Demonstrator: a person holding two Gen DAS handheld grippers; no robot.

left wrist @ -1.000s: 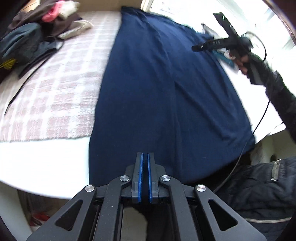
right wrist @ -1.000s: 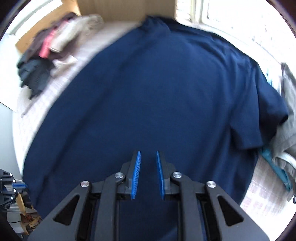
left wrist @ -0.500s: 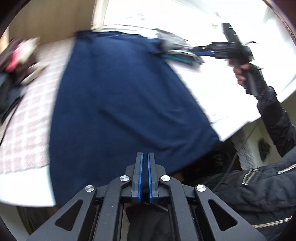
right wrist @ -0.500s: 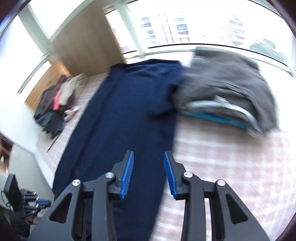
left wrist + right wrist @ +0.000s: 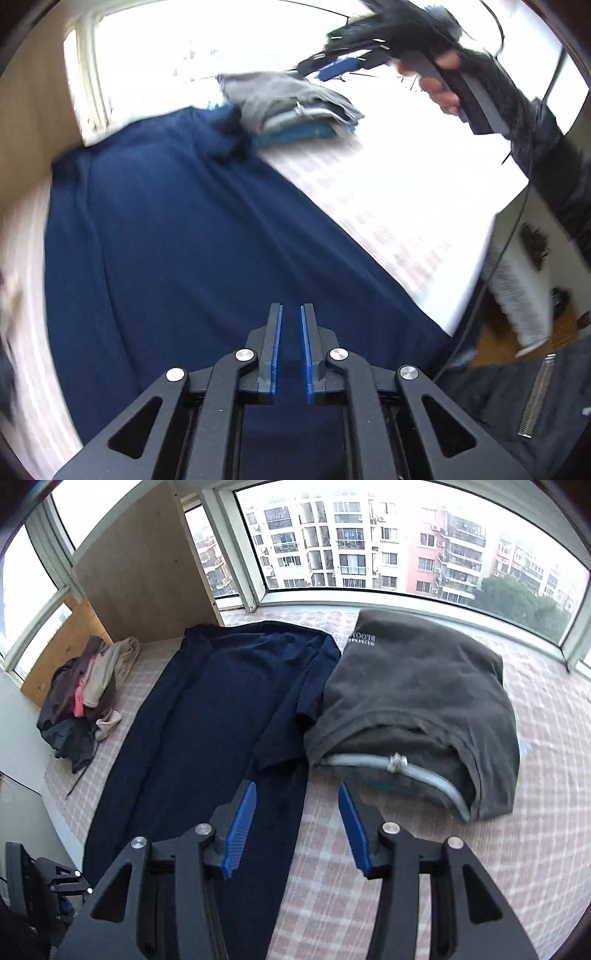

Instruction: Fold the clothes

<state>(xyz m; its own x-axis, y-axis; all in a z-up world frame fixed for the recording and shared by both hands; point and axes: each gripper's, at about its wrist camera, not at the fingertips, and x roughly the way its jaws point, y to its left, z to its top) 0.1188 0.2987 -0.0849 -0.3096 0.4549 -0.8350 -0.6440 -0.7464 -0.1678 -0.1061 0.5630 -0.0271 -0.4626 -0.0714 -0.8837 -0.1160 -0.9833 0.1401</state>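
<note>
A navy blue shirt (image 5: pixel 207 716) lies flat on the checked bed cover, folded lengthwise into a long strip with one short sleeve laid over it; it also shows in the left wrist view (image 5: pixel 177 251). My left gripper (image 5: pixel 291 321) hovers over the shirt's near end with its jaws slightly apart and nothing between them. My right gripper (image 5: pixel 297 794) is open wide and empty, raised above the shirt's right edge; it also shows in the left wrist view (image 5: pixel 343 64), held high at the top right.
A stack of folded clothes with a dark grey shirt on top (image 5: pixel 417 709) sits right of the navy shirt. A heap of unfolded clothes (image 5: pixel 85 694) lies at the far left. Windows run along the back. The bed's near edge (image 5: pixel 476 280) drops to the floor.
My left gripper has opened slightly and swung right over the shirt's near end. My right gripper has opened wider and lifted away from the shirt, now looking toward the window.
</note>
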